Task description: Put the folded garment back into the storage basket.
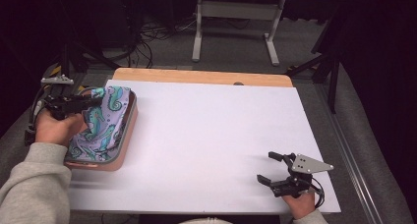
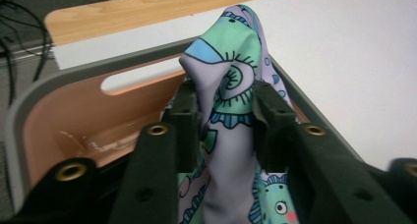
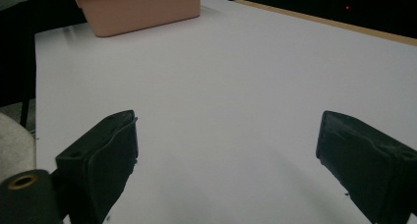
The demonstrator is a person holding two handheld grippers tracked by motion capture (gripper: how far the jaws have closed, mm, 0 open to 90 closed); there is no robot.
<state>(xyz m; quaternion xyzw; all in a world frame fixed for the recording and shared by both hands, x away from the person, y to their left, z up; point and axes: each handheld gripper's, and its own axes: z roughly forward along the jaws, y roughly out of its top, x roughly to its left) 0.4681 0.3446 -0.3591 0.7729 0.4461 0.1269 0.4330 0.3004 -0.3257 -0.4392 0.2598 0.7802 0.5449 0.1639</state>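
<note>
The left tool (image 2: 223, 111) is sitting over the pink bin (image 1: 127, 130) at the bench's (image 1: 211, 135) left edge, its jaws flanking a raised fold of the patterned cloth (image 2: 231, 76). The pads are lying against the fold on both sides; the left tool is gripping the cloth. The rest of the cloth is lying inside the bin, draped over its near rim in the high view. The right tool (image 1: 271, 169) is resting at the bench's near right corner, well apart from the bin, its jaws spread wide with nothing between them.
</note>
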